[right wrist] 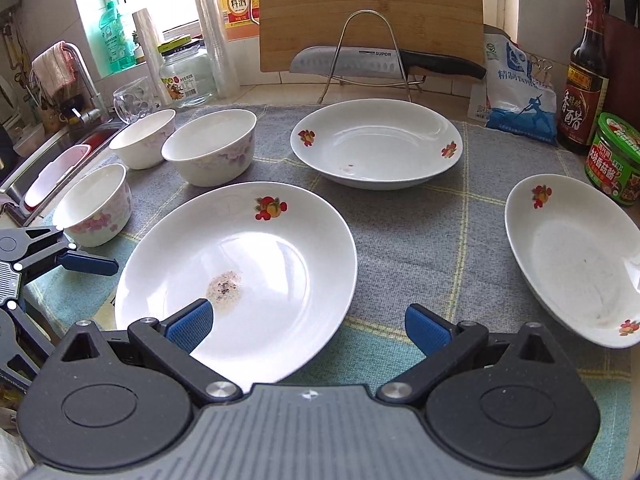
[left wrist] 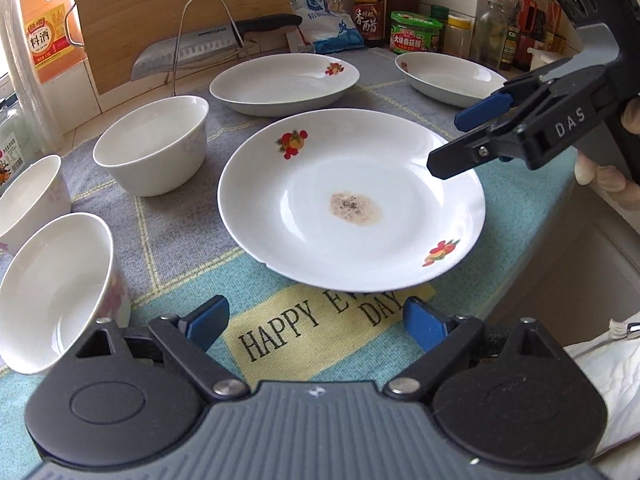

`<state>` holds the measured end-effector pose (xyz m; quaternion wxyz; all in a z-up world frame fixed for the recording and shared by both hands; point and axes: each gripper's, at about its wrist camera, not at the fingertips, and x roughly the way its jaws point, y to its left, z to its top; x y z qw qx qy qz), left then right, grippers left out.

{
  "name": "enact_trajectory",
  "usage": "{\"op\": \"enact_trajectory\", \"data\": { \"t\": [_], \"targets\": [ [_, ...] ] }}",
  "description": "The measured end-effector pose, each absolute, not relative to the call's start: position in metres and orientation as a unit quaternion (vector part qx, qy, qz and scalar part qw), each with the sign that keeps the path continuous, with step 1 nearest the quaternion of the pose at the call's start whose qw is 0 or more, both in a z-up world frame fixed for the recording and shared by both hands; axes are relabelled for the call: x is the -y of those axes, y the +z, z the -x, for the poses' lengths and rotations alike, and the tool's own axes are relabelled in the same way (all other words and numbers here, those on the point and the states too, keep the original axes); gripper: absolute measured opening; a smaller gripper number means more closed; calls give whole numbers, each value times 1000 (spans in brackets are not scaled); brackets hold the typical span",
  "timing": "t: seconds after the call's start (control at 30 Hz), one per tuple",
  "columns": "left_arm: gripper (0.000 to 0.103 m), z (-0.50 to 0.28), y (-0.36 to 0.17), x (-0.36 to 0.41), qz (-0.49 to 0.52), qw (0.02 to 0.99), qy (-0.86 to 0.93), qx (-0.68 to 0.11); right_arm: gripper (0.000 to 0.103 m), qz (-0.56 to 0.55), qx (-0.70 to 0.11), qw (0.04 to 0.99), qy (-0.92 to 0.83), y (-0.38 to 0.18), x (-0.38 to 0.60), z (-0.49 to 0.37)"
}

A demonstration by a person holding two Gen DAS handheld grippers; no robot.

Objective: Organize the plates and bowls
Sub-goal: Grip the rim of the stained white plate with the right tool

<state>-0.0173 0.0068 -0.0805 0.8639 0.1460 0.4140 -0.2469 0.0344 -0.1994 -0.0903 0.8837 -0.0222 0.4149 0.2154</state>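
Three plates: we see the near plate (left wrist: 352,200) with a brown stain at frame centre in the left wrist view, the far plate (left wrist: 285,82) above it, and the right plate (left wrist: 450,78) at upper right; all lie apart on the checked cloth (left wrist: 180,224).
Three bowls: the upright bowl (left wrist: 154,144) stands left of the near plate; two more, the edge bowl (left wrist: 30,196) and the nearest bowl (left wrist: 56,292), sit at the left edge of the frame.
Surroundings: behind the far plate we see a wire rack (right wrist: 366,56) holding a knife (right wrist: 380,62), with a bamboo board (right wrist: 370,12) leaning behind it.
Upper right clutter: a salt bag (right wrist: 518,88), a vinegar bottle (right wrist: 586,76) and a green tub (right wrist: 616,158) crowd the cloth's edge, close to the right plate.
Upper left clutter: a glass jar (right wrist: 186,74), a glass cup (right wrist: 134,100) and the sink tap (right wrist: 82,76) stand beyond the bowls.
Left gripper (left wrist: 316,322): we hold it low at the bottom of its frame, fingers spread wide, nothing between them, the near plate's front rim just ahead.
Right gripper (right wrist: 308,322): it hangs above the near plate's right side, fingers apart and empty; its left finger overlaps the plate in the frame, and we cannot tell whether it touches.
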Motion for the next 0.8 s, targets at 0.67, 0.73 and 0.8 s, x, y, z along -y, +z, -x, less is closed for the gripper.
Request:
{"op": "enact_trajectory", "data": {
  "t": [0.67,0.73,0.8],
  "targets": [
    [103,1,-95,8,-141,861,-298,-387,103,23,-454,848,271,-110,179,-65],
    [103,2,-96,7,-139,864,-299,-382,103,22,-458,844,278,-112,177,-71],
    [103,4,-97,6,-137,867,-300,-373,103,20,-461,840,287,-112,174,-77]
  ]
}}
